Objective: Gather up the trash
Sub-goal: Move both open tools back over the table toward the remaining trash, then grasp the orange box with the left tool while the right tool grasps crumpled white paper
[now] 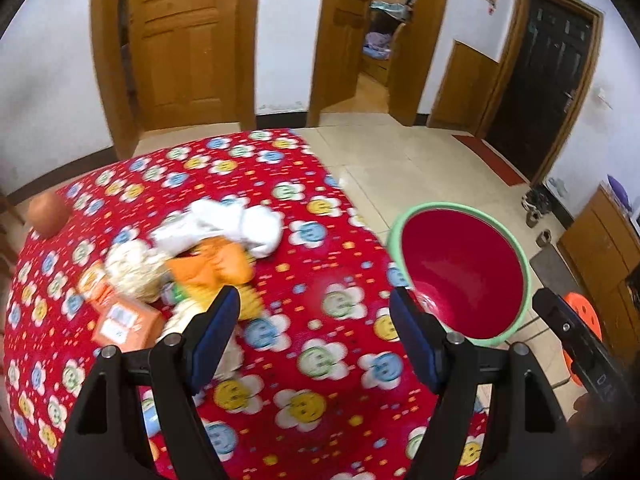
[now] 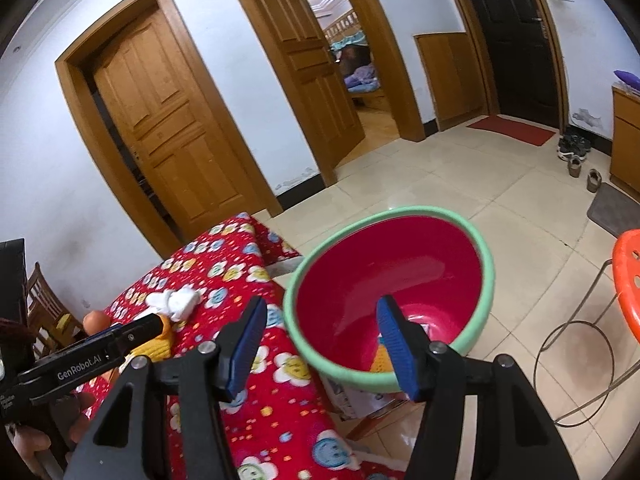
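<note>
A heap of trash lies on the red flowered tablecloth [image 1: 312,264]: white crumpled tissue [image 1: 224,224], an orange wrapper [image 1: 216,264], a pale crumpled wad [image 1: 134,266] and an orange carton [image 1: 124,320]. My left gripper [image 1: 316,320] is open and empty above the cloth, just right of the heap. A red basin with a green rim [image 1: 464,272] sits beside the table's right edge; it also shows in the right wrist view [image 2: 384,272], with a small wrapper piece [image 2: 380,358] inside. My right gripper [image 2: 320,344] is open and empty over the basin's near rim.
An orange fruit [image 1: 48,214] sits at the table's far left. An orange stool [image 2: 628,280] on a wire frame stands right of the basin. Tiled floor [image 1: 400,160], wooden doors, shoes [image 2: 576,148] and a grey mat lie beyond. A wooden chair [image 2: 44,304] stands left of the table.
</note>
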A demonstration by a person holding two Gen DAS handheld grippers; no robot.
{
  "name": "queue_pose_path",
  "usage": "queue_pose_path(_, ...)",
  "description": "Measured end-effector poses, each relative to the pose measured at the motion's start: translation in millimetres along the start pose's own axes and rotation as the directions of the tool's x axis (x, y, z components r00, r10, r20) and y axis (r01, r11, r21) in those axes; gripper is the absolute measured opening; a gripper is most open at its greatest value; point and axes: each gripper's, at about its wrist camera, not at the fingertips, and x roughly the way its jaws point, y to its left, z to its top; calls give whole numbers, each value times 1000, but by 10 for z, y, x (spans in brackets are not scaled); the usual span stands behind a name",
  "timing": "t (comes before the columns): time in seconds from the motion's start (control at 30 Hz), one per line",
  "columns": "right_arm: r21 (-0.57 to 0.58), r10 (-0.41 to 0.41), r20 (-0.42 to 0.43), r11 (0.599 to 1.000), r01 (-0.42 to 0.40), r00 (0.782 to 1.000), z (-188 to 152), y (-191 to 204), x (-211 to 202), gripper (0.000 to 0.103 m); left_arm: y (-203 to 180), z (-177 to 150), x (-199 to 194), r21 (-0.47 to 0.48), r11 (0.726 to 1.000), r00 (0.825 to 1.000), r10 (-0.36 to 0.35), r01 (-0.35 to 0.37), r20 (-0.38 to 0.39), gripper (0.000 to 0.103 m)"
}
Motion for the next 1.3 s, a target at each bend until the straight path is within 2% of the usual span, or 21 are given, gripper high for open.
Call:
queue_pose_path(0.3, -47, 42, -29, 998, -43, 999, -118, 256, 45, 62, 592, -136, -106, -101, 990, 995, 97, -97, -8, 77)
queue_pose_path(0.6, -70, 67, -63, 995, -72, 996, -219, 435, 131, 64, 1064, -319, -107, -147, 973, 984, 174, -177, -31, 77)
queue_pose_path(0.8, -85, 81, -92, 992, -89, 992, -277, 560, 210, 64, 1224, -408, -25, -166, 967, 981, 184, -192, -59, 77)
queue_pose_path(1.1, -106, 84, -118, 990, -97, 989, -348, 711, 287, 65, 1282, -469, 91, -174, 971, 986, 154, -164, -68, 76)
queue_pose_path(1.13, -108, 84, -120, 989, -97, 989, -358, 717, 291, 65, 1291, -474, 95, -177, 972, 987, 147, -157, -66, 75)
queue_pose_path(1.3, -118, 86, -132, 988, -102, 988, -392, 783, 324, 65, 1325, -487, 101, -183, 977, 993, 100, -111, -67, 53)
